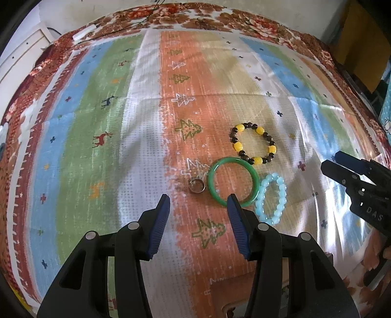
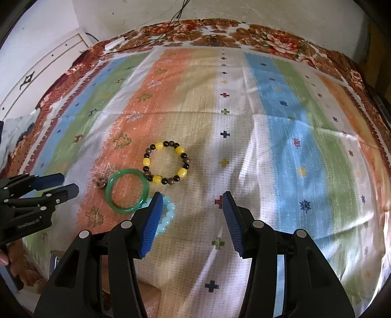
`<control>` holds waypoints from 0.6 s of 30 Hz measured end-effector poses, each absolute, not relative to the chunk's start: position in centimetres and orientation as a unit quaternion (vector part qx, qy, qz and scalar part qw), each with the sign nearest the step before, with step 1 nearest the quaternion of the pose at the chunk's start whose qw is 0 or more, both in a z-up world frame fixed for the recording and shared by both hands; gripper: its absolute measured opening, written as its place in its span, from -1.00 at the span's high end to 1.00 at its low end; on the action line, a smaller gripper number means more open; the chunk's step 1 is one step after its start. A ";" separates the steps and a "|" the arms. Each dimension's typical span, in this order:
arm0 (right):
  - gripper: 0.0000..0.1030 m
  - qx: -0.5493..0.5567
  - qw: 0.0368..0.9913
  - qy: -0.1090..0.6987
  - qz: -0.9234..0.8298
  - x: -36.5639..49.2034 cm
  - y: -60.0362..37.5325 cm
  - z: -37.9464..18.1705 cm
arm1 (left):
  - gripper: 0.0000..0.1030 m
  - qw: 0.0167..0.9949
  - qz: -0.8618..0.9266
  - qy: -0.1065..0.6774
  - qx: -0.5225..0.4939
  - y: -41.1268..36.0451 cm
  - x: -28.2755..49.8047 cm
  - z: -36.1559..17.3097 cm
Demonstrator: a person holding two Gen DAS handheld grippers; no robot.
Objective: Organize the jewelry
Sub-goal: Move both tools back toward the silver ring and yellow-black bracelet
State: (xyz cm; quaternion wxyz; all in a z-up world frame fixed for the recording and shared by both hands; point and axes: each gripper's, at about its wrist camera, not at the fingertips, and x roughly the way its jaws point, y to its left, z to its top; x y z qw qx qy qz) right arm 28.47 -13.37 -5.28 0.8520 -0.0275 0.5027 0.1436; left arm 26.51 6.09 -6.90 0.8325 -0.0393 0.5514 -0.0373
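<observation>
**Four pieces of jewelry clustered near the front of a striped cloth, both grippers spread and empty**

The jewelry lies in a tight group toward the near edge of the striped cloth, roughly midway between its left and right sides. A smooth, glossy green bangle sits on the orange stripe. A small metal ring lies just beside the bangle's left rim. Toward the far edge from the bangle, close to touching it, is a bracelet of round dark beads and chunky yellow beads. A bracelet of translucent pale blue beads lies against the bangle's right side.

The cloth is woven-looking, with broad blue, green, white, orange and tan stripes, small crosses, trees and deer, over a floral red-brown cover that shows along the far edge. The far half and both sides of the cloth lie bare.

The left gripper hovers with its ribbed blue pads spread, nothing between them, just in front of the ring and bangle. The right gripper is likewise spread and empty, its left pad overlapping the blue bracelet in view.
</observation>
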 end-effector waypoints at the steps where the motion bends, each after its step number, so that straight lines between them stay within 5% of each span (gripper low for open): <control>1: 0.02 -0.027 0.850 0.506 0.145 28.7 -13.2 -5.5 | 0.05 0.830 -0.036 0.554 -0.040 6.1 26.7 -7.2; 18: 0.02 -0.028 0.841 0.523 0.132 31.8 -12.4 -8.1 | 0.05 0.811 -0.031 0.583 -0.033 6.2 29.6 -9.7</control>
